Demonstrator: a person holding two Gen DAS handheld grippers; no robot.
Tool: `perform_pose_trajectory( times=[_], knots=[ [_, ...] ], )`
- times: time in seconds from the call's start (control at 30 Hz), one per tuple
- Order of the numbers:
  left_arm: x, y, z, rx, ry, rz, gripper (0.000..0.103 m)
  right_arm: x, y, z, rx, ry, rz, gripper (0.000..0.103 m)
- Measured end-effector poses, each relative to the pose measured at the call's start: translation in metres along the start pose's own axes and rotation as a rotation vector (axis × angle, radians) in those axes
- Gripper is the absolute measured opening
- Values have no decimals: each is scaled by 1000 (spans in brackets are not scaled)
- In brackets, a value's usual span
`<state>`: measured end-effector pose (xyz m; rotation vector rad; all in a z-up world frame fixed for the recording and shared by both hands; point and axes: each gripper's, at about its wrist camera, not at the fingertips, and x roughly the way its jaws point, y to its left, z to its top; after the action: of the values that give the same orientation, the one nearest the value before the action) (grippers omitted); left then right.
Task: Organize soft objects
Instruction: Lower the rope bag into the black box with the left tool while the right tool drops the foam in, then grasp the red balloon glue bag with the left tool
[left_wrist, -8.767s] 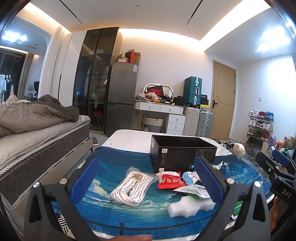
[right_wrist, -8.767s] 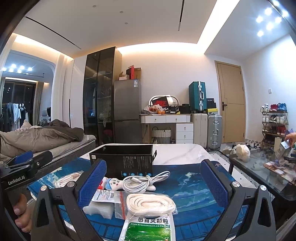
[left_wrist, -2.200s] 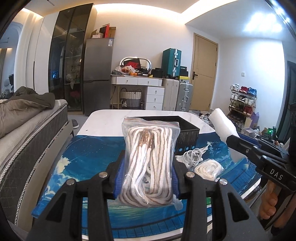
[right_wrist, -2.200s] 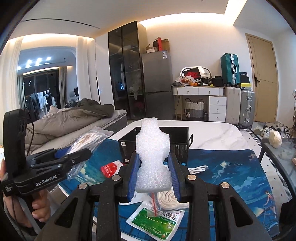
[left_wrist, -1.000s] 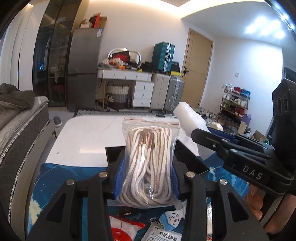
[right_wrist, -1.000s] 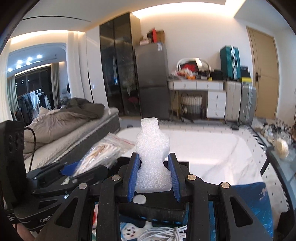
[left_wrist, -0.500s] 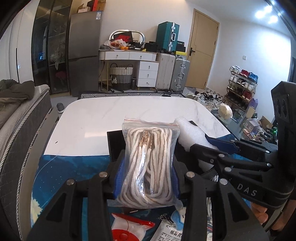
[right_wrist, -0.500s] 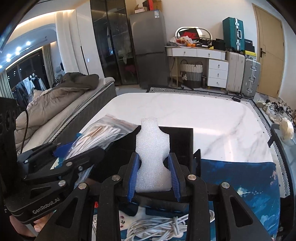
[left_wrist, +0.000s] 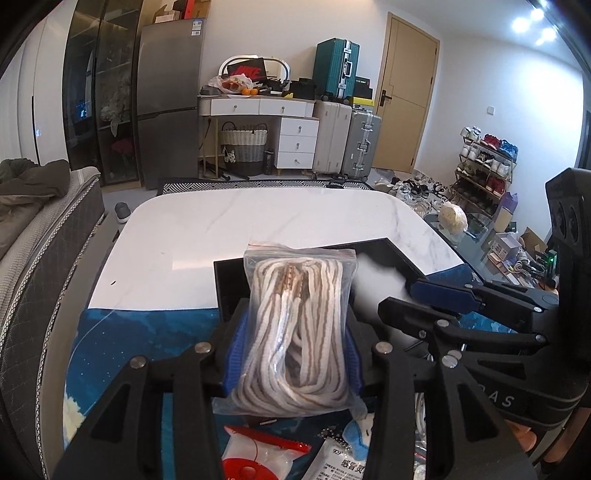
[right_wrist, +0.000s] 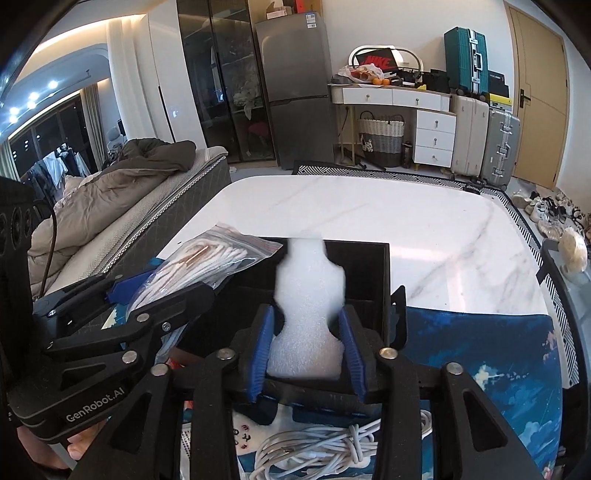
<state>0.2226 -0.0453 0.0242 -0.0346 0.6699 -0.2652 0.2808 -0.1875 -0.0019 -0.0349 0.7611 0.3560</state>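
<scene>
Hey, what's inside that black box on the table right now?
Nothing visible inside the black box; its shown walls look bare. The foam piece and bagged rope, held over it, hide most of the floor.

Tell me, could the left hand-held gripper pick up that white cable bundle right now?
Probably not: the left hand-held gripper is shut on the bagged rope, so it has no free grip for the white cable bundle.

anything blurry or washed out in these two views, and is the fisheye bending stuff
Left wrist view: the foam piece is smeared into a soft white blur, while the bagged rope stays sharp; ceiling spots flare at top right. Right wrist view: the foam's upper edges look soft against the black box, the marble table shows glare patches, and the wardrobe and door frame bow outward near the edges.
</scene>
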Motion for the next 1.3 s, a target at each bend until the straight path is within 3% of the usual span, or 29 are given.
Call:
perform_pose_trajectory(
  times=[0.3, 0.57, 0.7, 0.93, 1.3],
  knots=[
    [-9, 5, 4, -11, -28, -5, 59, -13, -1, 0, 16, -12, 9, 41],
    [-44, 14, 4, -26, -46, -31, 61, -48, 0, 0, 18, -43, 32, 41],
    [-65, 21, -8, -23, -32, 3, 64, -70, 2, -6, 1, -41, 37, 42],
    [-75, 20, -51, -13, 29, -3, 70, -93, -13, -47, 10, -4, 5, 42],
    [-41, 30, -95, -41, 126, 20, 70, -72, -42, -101, 43, 124, 5, 42]
  ],
)
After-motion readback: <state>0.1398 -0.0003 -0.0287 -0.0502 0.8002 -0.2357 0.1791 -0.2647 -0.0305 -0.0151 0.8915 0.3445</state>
